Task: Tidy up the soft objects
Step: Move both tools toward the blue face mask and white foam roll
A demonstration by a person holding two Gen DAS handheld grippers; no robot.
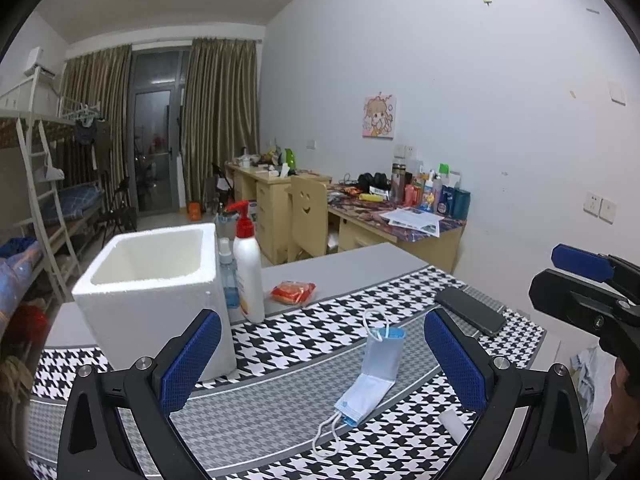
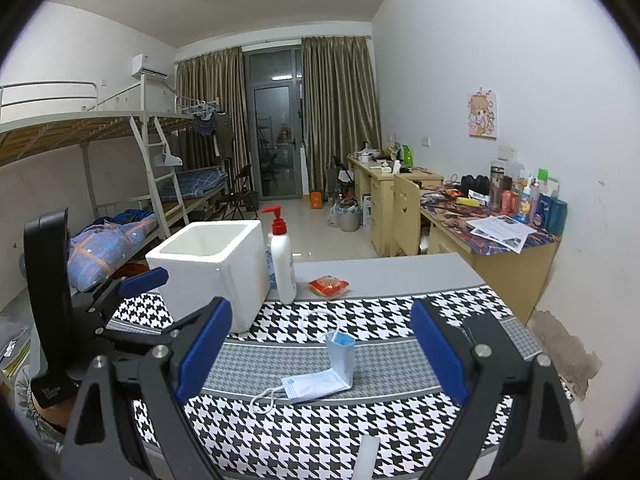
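Note:
A light blue face mask [image 1: 370, 380] lies bent on the houndstooth cloth [image 1: 280, 344], one half standing up, ear loops loose; it also shows in the right wrist view [image 2: 324, 376]. A white foam box [image 1: 156, 288] stands open-topped at the left; it also shows in the right wrist view [image 2: 212, 268]. My left gripper [image 1: 320, 364] is open and empty, above the cloth with the mask between its fingers' line. My right gripper [image 2: 320, 356] is open and empty, just short of the mask. The right gripper also shows at the left view's right edge [image 1: 588, 284].
A white pump bottle [image 1: 248, 272] and a small clear spray bottle [image 1: 229, 276] stand beside the box. A red snack packet [image 1: 294, 292] lies behind. A black phone [image 1: 470, 310] lies on the cloth at right. A small white strip [image 2: 368, 456] lies near the front edge.

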